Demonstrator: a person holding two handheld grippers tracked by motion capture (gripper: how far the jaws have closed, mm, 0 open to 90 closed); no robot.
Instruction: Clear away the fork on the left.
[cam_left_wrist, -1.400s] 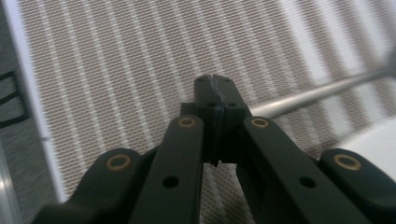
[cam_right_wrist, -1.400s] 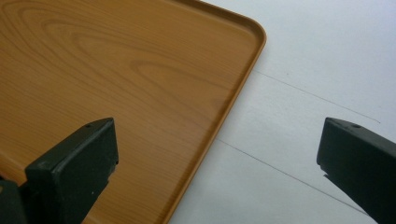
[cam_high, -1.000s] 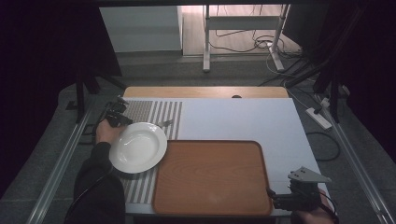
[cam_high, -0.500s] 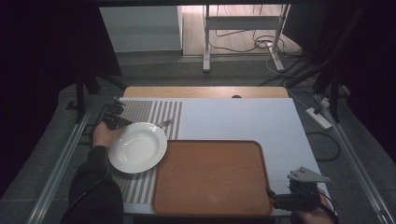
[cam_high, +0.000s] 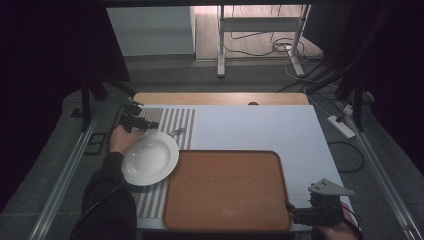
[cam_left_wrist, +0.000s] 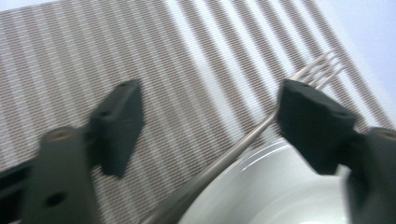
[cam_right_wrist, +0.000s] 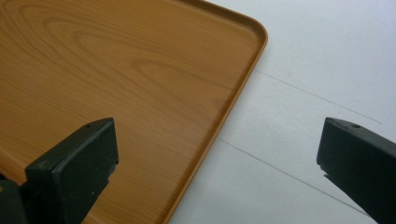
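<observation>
My left gripper has just been opening; its blocky black jaws now stand spread, pinching nothing. Between them a slim, shiny metal fork lies on the ribbed, striped placemat, its handle seemingly resting on the rim of the round, glossy white plate. Well away from that plate, my right gripper hangs spread above the smooth wood-grain tray's rounded corner.

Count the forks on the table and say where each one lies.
1. The fork lies on the striped placemat, its handle against the white plate's far rim. Nothing suggests others hidden.
</observation>
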